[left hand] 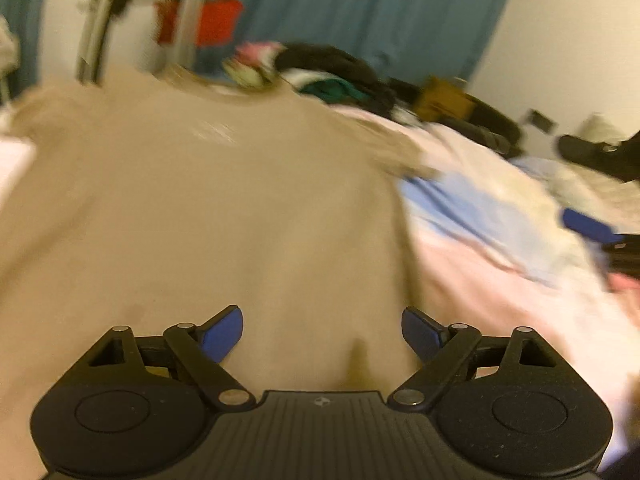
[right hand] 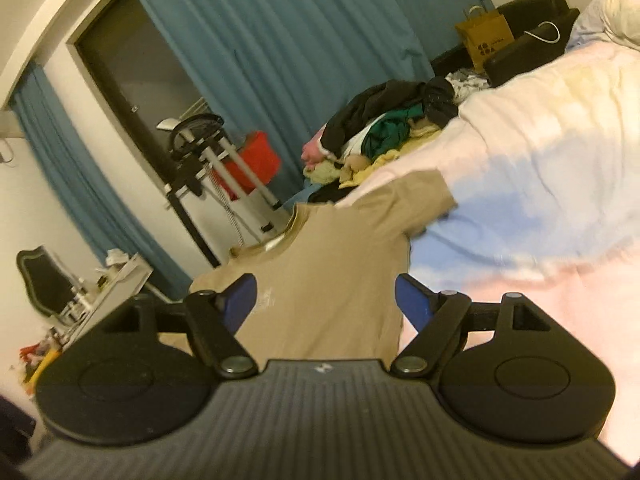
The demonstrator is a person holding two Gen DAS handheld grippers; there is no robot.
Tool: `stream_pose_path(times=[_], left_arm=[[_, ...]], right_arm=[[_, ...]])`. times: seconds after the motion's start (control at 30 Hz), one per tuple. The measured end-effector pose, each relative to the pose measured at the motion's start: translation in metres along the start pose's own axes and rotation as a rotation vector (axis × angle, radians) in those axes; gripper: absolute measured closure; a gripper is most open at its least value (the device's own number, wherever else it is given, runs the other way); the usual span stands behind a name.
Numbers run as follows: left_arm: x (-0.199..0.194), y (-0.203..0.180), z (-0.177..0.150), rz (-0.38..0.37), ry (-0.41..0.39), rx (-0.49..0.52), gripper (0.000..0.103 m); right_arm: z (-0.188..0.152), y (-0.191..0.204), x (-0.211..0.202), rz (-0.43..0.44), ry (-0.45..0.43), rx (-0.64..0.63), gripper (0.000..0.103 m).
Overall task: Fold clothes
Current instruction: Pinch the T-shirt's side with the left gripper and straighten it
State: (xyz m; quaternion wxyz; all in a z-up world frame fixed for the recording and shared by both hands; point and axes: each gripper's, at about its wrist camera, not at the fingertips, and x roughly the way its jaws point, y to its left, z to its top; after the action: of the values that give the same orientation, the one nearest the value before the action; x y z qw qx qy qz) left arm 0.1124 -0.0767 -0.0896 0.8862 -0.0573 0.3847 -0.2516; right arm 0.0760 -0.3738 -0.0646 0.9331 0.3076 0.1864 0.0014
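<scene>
Fingers of the left gripper stand wide apart with nothing between them, above the tan T-shirt spread flat on the bed. Right gripper is also open and empty, probably so the shirt lies free for a fold. Beyond the shirt lies a pile of clothes; behind the pile stands a paper bag, contents hidden.

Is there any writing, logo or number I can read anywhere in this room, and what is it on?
Nothing reads as clear text.
Brown paper bag: dark print of dots and small lettering, too blurred to read.
Tan T-shirt: faint pale chest mark, smeared, unreadable.
Right gripper and left gripper: a small round emblem on each body, no letters.
</scene>
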Motion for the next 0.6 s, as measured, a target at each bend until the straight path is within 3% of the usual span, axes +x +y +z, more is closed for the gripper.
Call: stream_pose_path(times=[0.17,0.2,0.27,0.33,0.37,0.4,0.6], left_arm=[[0.019,-0.026,-0.018,-0.161,0.144,-0.011,0.026],[0.023,-0.031,-0.022,-0.184,0.17,-0.003,0.036],[0.03,-0.04,-0.028,-0.202,0.201,0.025,0.042],[0.035,-0.048,-0.033,-0.196,0.217,0.066,0.061],[0.037,-0.052,-0.036,-0.186,0.222,0.086,0.086],[0.035,-0.055,-0.036,-0.192,0.214,0.104,0.101],[0.027,-0.084,-0.035,-0.23,0.184,0.204,0.1]], right_arm=[[0.001,-0.004,-0.017,0.003,-0.024,-0.009,0.024],[0.003,-0.005,-0.018,-0.009,-0.033,-0.02,0.024],[0.003,-0.008,-0.017,-0.018,-0.042,-0.025,0.024],[0.003,-0.014,-0.017,-0.005,-0.033,0.002,0.024],[0.003,-0.018,-0.017,0.001,-0.029,0.017,0.024],[0.004,-0.022,-0.016,0.004,-0.027,0.03,0.024],[0.009,-0.032,-0.021,0.01,-0.06,0.068,0.024]])
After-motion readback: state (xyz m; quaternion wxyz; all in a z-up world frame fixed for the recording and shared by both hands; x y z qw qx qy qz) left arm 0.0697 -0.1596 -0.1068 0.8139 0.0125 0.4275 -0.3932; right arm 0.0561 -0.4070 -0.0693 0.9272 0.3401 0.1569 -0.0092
